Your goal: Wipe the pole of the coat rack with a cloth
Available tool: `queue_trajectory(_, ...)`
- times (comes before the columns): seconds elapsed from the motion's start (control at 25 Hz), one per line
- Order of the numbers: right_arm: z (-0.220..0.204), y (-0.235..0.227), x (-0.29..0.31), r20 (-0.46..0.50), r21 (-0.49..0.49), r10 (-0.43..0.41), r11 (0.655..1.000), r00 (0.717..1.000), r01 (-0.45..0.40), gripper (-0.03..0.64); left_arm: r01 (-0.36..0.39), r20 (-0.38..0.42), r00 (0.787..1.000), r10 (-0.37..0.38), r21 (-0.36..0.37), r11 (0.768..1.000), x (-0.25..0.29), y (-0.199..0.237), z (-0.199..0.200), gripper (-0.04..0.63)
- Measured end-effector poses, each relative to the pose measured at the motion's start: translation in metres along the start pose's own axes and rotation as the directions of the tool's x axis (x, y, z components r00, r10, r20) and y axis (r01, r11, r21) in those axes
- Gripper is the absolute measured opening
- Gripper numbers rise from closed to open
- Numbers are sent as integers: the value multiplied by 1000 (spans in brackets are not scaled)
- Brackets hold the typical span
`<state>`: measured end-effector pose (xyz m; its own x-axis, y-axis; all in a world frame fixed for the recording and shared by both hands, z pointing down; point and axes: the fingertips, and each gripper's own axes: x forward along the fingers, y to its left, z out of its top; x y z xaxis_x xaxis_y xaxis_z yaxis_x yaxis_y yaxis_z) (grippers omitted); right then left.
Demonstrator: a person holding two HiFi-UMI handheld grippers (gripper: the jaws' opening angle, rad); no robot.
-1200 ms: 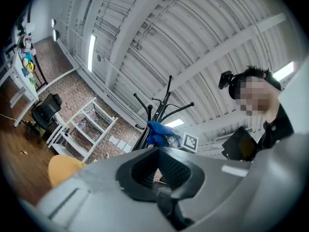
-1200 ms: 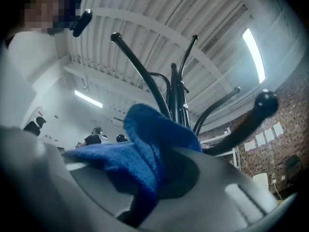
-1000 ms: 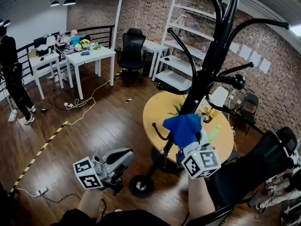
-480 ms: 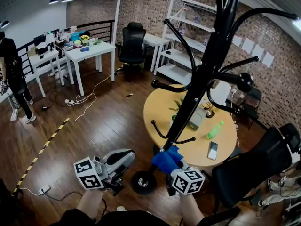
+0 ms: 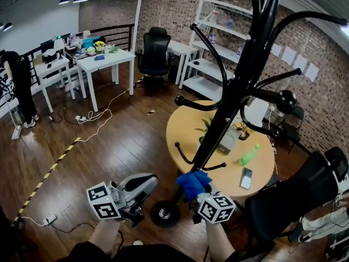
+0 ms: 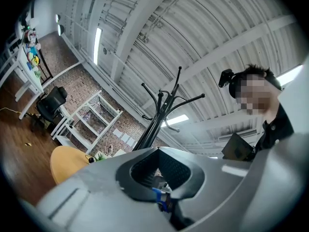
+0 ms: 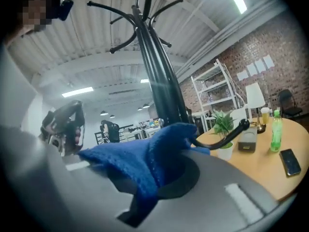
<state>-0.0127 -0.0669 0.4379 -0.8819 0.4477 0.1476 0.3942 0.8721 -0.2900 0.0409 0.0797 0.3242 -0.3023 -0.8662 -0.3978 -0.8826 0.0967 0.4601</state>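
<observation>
— Well, any pots?
— One pot (image 7: 224,152) just behind the pole (image 5: 232,105), holding a plant (image 7: 223,122).
— And the cloth (image 5: 193,182)?
— Low on the pole, pinched in the right gripper (image 5: 197,191). Left gripper (image 5: 140,187), jaws together and empty, sits left of the pole.

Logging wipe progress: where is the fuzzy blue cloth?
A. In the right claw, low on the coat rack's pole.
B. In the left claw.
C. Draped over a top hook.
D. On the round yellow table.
A: the fuzzy blue cloth is pinched in the right claw, low on the black metal coat rack pole.
</observation>
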Motion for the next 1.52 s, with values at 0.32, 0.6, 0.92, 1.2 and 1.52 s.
queue_trajectory(0.32, 116, 36, -11, 246, -129, 81, 990, 966, -50, 29, 6, 23, 1000, -6, 25, 1000, 1, 3, 9, 2)
queue_trajectory(0.6, 268, 90, -41, 517, -288, 193, 957, 834, -42, 29, 11, 63, 998, -15, 53, 999, -2, 4, 26, 2)
queue_trajectory(0.92, 346, 177, -111, 616, -498, 385, 866, 687, -39, 29, -4, 89, 996, -7, 115, 993, -5, 2, 48, 2)
queue_trajectory(1.2, 357, 223, -163, 634, -578, 528, 809, 565, -106, 29, 14, 83, 996, -25, 133, 991, 2, -5, 49, 2)
queue_trajectory(1.52, 337, 139, -89, 601, -379, 290, 924, 745, -53, 29, 22, 63, 998, -29, 107, 994, 0, -6, 40, 2)
